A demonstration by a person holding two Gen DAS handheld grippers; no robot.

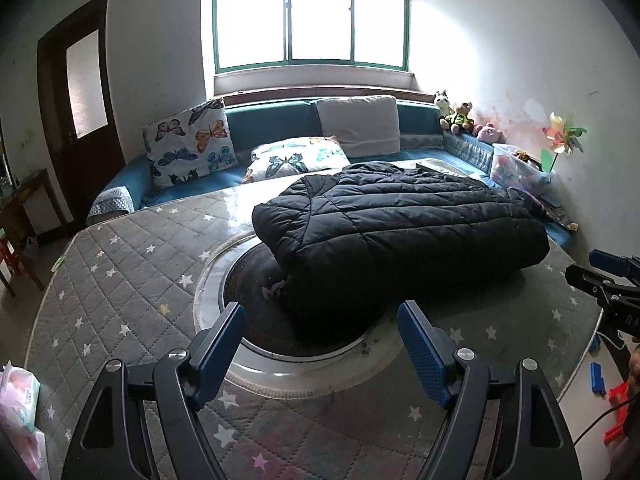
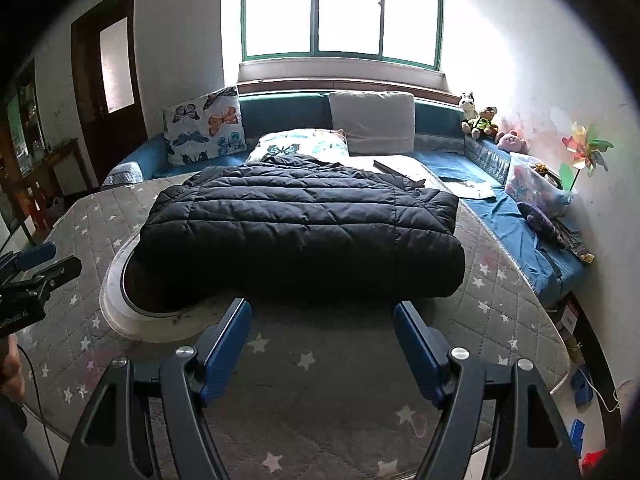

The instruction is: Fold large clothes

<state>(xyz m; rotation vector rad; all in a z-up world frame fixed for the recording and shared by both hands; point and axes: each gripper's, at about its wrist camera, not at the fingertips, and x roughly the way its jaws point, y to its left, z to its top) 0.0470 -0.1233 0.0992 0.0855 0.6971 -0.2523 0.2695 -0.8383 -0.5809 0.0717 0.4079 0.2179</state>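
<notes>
A black quilted puffer jacket [image 1: 404,224] lies folded into a thick bundle on the grey star-patterned table cover [image 1: 120,264], partly over a round dark inset. In the right wrist view the jacket [image 2: 304,236] fills the middle of the table. My left gripper [image 1: 322,314] stands open just short of the jacket's near edge, with nothing between its blue pads. My right gripper [image 2: 322,312] is open too, its fingertips close to the jacket's front fold, not touching it. Each gripper appears at the edge of the other's view: the right gripper [image 1: 592,272], the left gripper [image 2: 48,264].
A blue sofa [image 1: 280,120] with butterfly cushions runs behind the table under a bright window. Plush toys [image 1: 460,116], a clear bin and a pinwheel sit at the right. A dark door [image 1: 80,112] is at left. A tissue pack [image 1: 20,400] lies at the near left.
</notes>
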